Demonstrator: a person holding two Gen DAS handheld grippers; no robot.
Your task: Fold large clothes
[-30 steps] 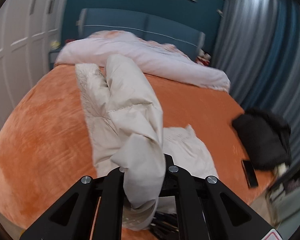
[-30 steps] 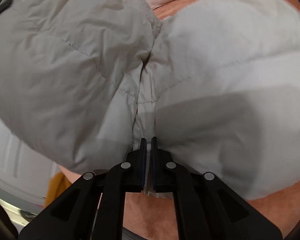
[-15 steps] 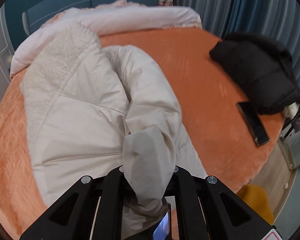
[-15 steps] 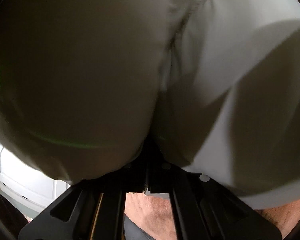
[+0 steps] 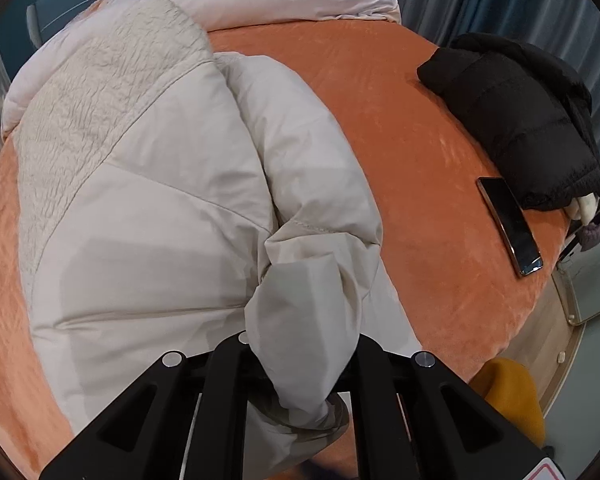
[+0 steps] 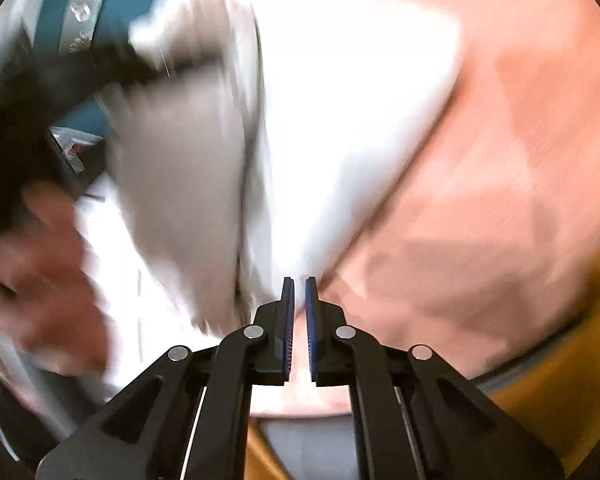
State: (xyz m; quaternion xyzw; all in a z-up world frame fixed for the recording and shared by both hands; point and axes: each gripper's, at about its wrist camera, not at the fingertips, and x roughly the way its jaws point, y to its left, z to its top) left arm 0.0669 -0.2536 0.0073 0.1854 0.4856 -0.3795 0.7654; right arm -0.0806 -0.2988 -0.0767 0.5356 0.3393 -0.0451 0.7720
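Found the cream jacket spread flat on the left half of the orange bed, with its fleece panel turned toward the far end of the bed. Noted a pale pink duvet heaped along that far end. Followed the sleeve down the middle of the bed to the near edge, where the left gripper had its fingers closed on the bunched cuff. Saw a black coat at the right edge of the bed and a phone lying on the bed just beside it. Could make out little in the right wrist view because of blur: only the right gripper with a narrow gap between its pads and no cloth in that gap, over the jacket near the edge of the bed. Judged the sleeve fold to be in hand and the body not yet folded. Feared that the slippery, puffy fabric might slide out of the grip and the sleeve might spring open, since nothing pinned the body down. Feared also that a wide sweep toward the right edge of the bed could knock the phone off.
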